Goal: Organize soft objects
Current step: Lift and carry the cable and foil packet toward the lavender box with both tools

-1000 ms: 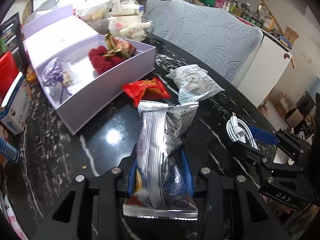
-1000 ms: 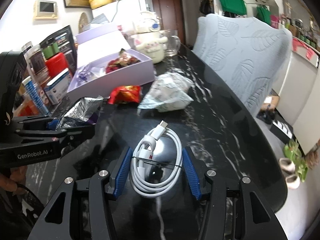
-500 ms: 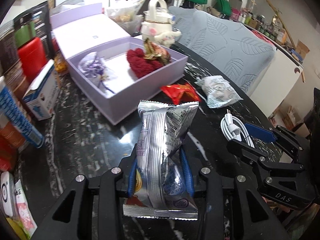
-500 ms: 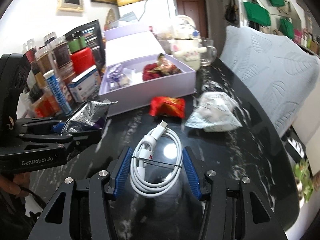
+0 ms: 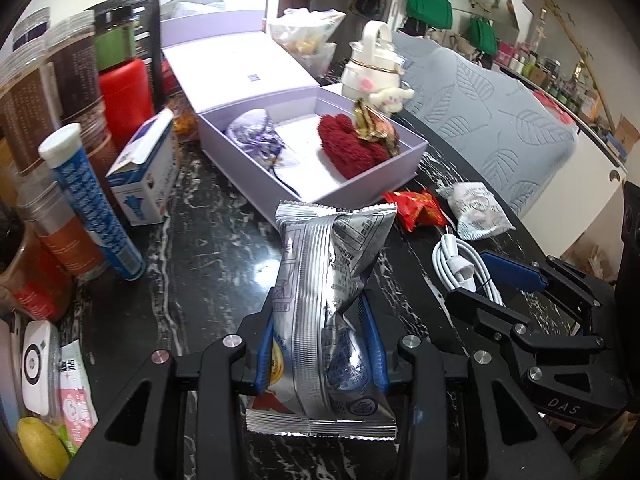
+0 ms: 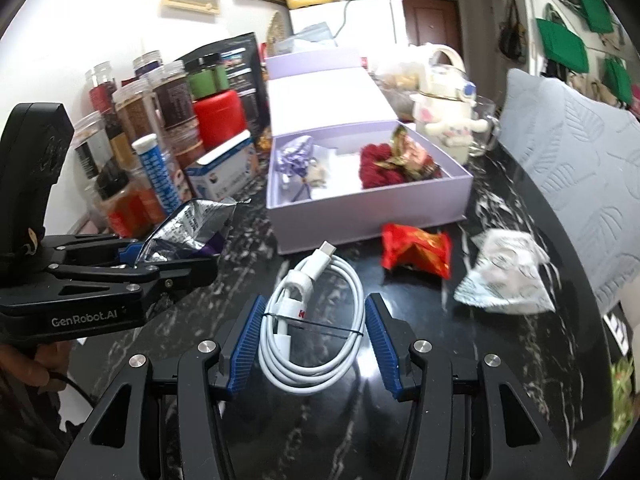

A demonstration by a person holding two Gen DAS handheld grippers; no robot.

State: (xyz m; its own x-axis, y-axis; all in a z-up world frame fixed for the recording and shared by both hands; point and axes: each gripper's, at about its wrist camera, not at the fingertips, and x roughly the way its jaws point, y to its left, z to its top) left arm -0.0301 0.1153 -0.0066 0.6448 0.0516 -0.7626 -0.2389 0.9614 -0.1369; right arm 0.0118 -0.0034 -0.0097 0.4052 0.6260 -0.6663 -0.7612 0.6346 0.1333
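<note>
From the left wrist, the left gripper point(image 5: 322, 350) has its jaws closed on a silver snack packet point(image 5: 326, 304), pinched low on its body so the crimped top stands up toward twelve o'clock. Past it, at about twelve, the lilac box point(image 5: 356, 188) sits open on the black worktop point(image 5: 208, 264), with a red plush piece point(image 5: 350, 150) and a purple wrapped bundle point(image 5: 258, 138) already inside. A red packet point(image 5: 418, 208) and a pale pouch point(image 5: 476, 210) lie on the worktop at roughly one and two o'clock. The silver packet looks light, crinkly and slick, so a grip across its filled middle should hold better than one on a seam. From the right wrist, the right gripper point(image 6: 312, 350) has its jaws partly open around a coiled white cable point(image 6: 312, 320); whether the pads actually press it, I cannot tell. The cable is light and springy, bound by a thin tie, and is best taken across the bundled coil. The box lies at twelve o'clock.
</note>
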